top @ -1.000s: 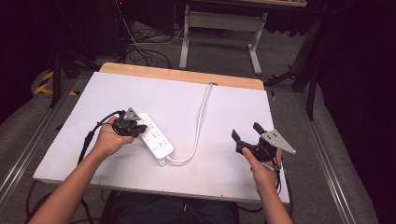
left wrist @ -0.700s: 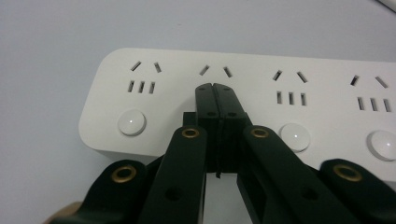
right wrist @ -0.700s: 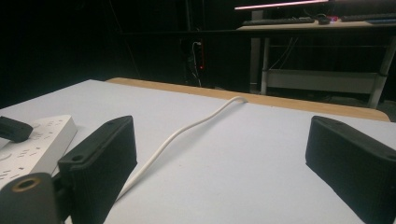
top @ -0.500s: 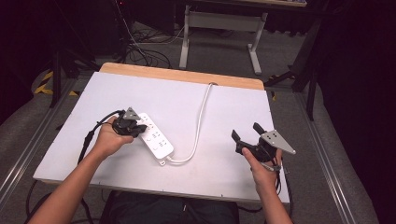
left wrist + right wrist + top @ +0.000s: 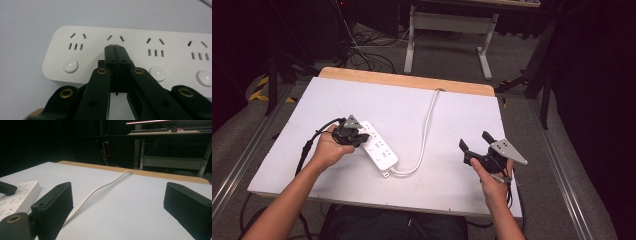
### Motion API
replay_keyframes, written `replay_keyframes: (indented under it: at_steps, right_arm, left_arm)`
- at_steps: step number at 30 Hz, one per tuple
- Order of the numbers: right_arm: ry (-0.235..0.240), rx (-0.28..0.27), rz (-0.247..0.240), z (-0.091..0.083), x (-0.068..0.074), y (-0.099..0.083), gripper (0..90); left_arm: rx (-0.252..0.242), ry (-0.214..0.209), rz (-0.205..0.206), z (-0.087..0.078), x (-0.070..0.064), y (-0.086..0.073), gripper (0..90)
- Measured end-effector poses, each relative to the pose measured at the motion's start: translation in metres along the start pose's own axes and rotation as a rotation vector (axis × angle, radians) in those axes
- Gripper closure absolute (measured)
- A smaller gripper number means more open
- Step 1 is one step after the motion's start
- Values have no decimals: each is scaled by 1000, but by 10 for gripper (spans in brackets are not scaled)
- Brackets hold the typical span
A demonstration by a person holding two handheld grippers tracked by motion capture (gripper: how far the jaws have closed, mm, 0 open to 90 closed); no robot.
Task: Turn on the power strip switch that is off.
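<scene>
A white power strip [image 5: 377, 147] with several sockets and round switches lies left of the table's middle; its white cable [image 5: 426, 134] loops off the near end and runs to the far edge. My left gripper [image 5: 357, 137] is shut, its tips resting on the strip's top [image 5: 130, 43] between two sockets. In the left gripper view the two jaws [image 5: 115, 48] meet with nothing between them. My right gripper [image 5: 475, 142] is held open above the table at the right, apart from the strip. Its view shows the cable [image 5: 100, 188] and the strip's end [image 5: 20, 195].
The white tabletop [image 5: 472, 120] has a wooden strip [image 5: 407, 80] along its far edge. Beyond it stand a metal desk frame [image 5: 447, 30] and floor cables in the dark. Metal rails run along both sides of the table.
</scene>
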State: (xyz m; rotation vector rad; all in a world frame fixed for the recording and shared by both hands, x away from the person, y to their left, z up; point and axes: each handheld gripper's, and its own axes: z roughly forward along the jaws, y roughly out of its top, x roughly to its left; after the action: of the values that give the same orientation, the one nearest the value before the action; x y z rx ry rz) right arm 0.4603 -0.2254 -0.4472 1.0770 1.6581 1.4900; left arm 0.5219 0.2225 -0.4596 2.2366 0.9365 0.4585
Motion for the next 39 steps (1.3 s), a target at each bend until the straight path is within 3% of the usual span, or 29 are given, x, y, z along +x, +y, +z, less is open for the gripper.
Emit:
replay_keyframes:
  at_steps: [6,13,19,28,31,39]
  right_arm:
    - [0,4,-2,1,0,0,93]
    - [4,5,0,3,0,-1,93]
    - [3,8,-1,4,0,-1,93]
    - [6,9,-3,4,1,0,93]
    - [7,9,-2,4,1,0,93]
    - [7,11,-3,5,1,0,94]
  left_arm:
    - [0,-6,-10,0,1,0,900]
    - [12,24,-26,-3,3,0,900]
    - [7,32,-13,-4,3,0,900]
    - [-1,21,-32,-4,3,-1,900]
    - [-5,48,-17,-3,0,-1,900]
    - [-13,57,-27,-6,-1,-2,900]
